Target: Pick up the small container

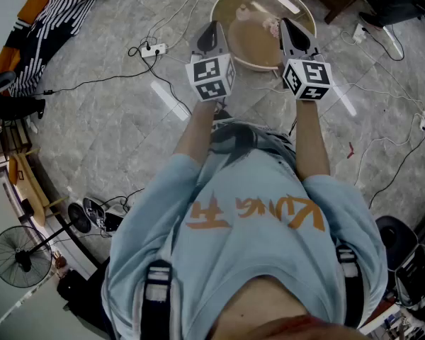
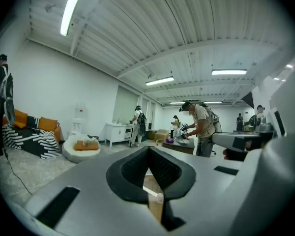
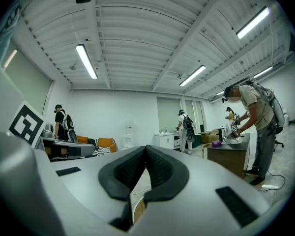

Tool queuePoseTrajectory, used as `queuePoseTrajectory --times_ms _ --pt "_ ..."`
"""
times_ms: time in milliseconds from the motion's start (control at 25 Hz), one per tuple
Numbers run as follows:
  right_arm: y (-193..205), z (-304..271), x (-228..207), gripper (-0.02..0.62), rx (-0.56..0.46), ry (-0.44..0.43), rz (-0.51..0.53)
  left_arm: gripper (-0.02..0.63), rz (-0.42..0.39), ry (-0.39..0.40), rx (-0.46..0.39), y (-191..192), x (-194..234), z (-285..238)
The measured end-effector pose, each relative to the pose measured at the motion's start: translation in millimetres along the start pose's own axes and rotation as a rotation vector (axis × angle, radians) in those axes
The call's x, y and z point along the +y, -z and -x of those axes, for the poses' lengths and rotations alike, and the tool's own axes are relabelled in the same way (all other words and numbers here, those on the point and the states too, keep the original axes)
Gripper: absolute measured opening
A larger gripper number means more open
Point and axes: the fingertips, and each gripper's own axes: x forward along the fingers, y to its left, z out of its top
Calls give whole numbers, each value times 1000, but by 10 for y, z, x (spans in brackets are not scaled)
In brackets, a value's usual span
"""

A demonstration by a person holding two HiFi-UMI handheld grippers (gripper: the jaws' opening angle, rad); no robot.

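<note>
Small container [image 1: 271, 25] appears to be the pale little object on the round tan worktop [image 1: 246, 44], toward its right side; it is too small to make out in detail. The left gripper [image 1: 213, 27] and right gripper [image 1: 288, 24] are held side by side over the worktop's near edge. The container shows just beside the right gripper's tip. Both pairs of jaws are pressed together, with nothing pinched.

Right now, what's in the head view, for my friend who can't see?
A person in a light blue shirt holds the left tongs and the right tongs out toward a round wooden table. Cables trail across the grey floor.
</note>
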Motion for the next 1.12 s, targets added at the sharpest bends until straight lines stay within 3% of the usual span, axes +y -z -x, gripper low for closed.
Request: queuePoseTrajectory --times_ms 360,800,1120 --pt "8 -50 21 12 3 -21 14 23 -13 -18 4 35 4 -1" --pt "31 -57 -159 12 13 27 8 23 14 -26 16 89 55 0" --pt "179 -323 -154 12 55 40 28 23 16 -56 66 200 337 -213"
